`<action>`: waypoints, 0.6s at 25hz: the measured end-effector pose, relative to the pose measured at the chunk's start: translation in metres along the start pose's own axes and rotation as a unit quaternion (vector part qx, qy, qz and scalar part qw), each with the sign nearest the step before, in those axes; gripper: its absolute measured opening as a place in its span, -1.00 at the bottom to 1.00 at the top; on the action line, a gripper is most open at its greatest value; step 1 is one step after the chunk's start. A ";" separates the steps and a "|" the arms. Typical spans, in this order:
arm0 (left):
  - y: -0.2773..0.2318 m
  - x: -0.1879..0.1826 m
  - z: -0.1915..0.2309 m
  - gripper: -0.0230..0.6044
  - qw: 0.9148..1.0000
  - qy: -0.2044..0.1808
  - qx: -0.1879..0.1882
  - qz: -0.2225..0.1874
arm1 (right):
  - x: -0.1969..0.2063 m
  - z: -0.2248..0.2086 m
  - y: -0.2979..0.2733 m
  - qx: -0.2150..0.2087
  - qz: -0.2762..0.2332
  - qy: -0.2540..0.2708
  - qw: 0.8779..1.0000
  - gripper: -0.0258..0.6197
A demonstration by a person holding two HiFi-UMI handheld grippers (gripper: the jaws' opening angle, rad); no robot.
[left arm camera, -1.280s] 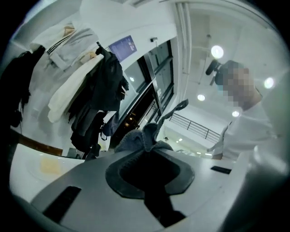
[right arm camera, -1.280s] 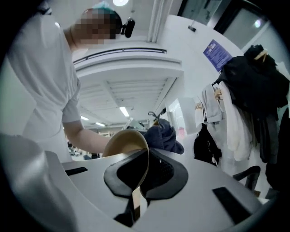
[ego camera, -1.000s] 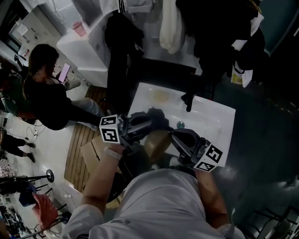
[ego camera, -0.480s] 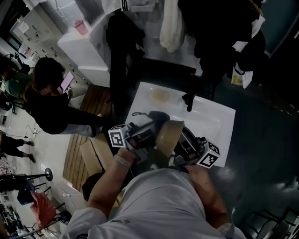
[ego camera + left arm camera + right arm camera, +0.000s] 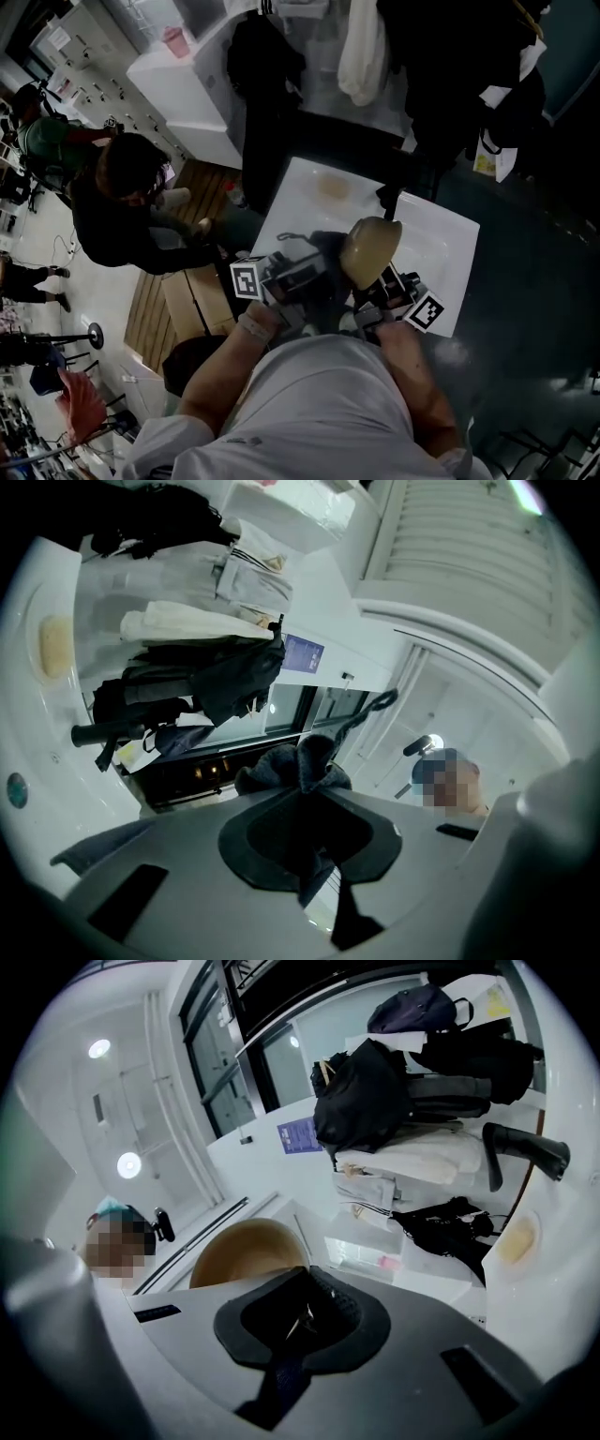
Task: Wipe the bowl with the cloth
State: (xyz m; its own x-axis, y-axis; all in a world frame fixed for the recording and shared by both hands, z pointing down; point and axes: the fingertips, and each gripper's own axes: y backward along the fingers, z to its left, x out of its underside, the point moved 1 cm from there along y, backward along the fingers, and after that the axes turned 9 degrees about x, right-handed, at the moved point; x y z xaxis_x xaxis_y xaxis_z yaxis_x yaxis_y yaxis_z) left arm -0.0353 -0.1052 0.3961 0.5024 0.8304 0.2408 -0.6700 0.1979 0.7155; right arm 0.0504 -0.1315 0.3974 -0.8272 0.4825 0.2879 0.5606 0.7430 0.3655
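Note:
A tan bowl is held up over the white sink, tipped on its side with its underside toward the head camera. My right gripper is shut on its rim; in the right gripper view the bowl rises just past the shut gripper. My left gripper is shut on a dark grey cloth just left of the bowl. In the left gripper view the cloth bunches out beyond the gripper. Whether cloth and bowl touch is hidden.
A black faucet stands at the sink's far edge, with a yellowish patch on the rim to its left. Dark jackets and a pale garment hang behind. A person in dark clothes crouches at left beside a cardboard box.
The bowl has come up out of the sink and tipped onto its side. Both grippers drew together, bringing the cloth beside the bowl. The person at left has shifted.

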 end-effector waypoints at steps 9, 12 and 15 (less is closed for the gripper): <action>0.002 0.013 -0.007 -0.77 1.000 -0.016 -0.020 0.005 | -0.011 -0.033 0.009 0.093 -0.027 0.020 0.995 -0.83; 0.000 0.009 -0.014 -0.77 0.999 -0.036 -0.015 0.007 | -0.010 -0.042 0.012 0.110 -0.017 0.029 0.993 -0.83; -0.003 0.001 -0.023 -0.77 0.998 -0.057 -0.015 0.009 | -0.005 -0.046 0.014 0.120 0.003 0.048 0.992 -0.83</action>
State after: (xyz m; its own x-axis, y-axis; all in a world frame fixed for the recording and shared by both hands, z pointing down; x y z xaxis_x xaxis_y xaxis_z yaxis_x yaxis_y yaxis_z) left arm -0.0452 -0.0930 0.3787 0.5476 0.7698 0.3280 -0.6948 0.1998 0.6909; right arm 0.0638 -0.1446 0.4419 -0.8106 0.4493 0.3755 0.5304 0.8352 0.1454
